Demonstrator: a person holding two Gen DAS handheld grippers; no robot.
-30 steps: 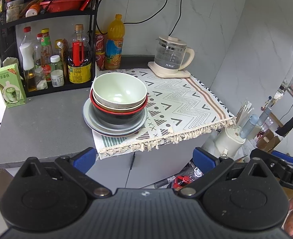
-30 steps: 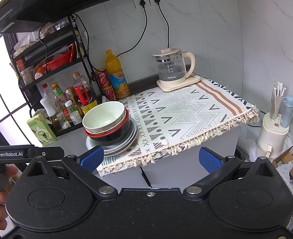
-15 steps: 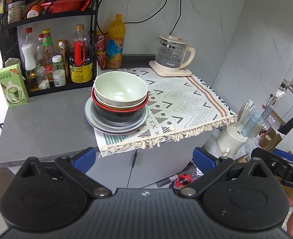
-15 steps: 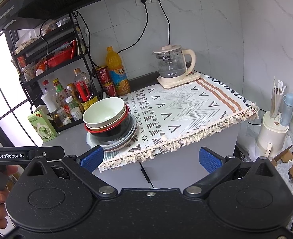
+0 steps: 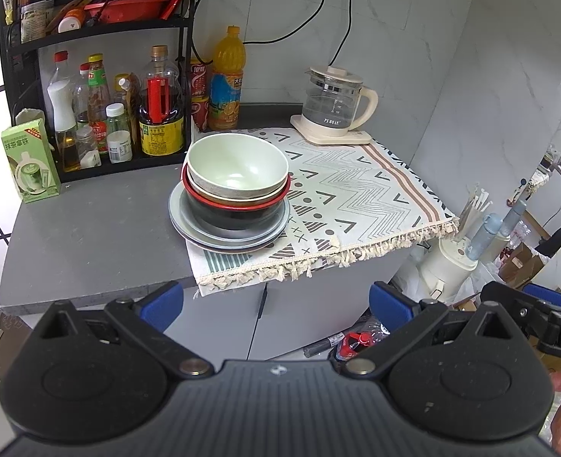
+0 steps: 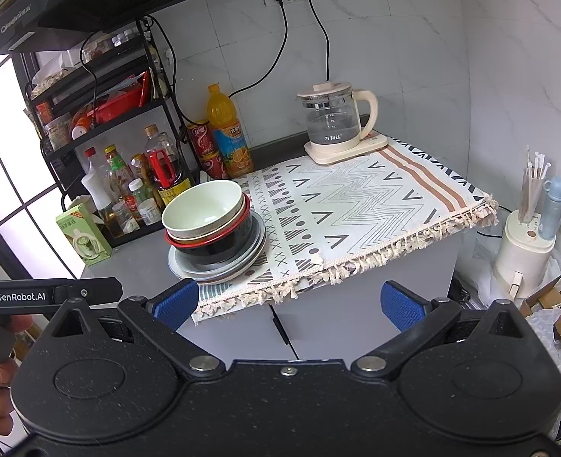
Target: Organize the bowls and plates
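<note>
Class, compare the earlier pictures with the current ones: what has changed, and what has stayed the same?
Only the cameras shifted slightly; nothing was gripped or released. The left tool and right tool remain open and short of the counter. The pale green bowl still tops the stack of bowls and grey plates.

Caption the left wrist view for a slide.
Open left claw faces stacked bowls on plates, at the patterned cloth's edge.

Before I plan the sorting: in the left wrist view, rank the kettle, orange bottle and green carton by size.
1. Kettle
2. Orange bottle, though it stands farther back, so unsure
3. Green carton
</note>
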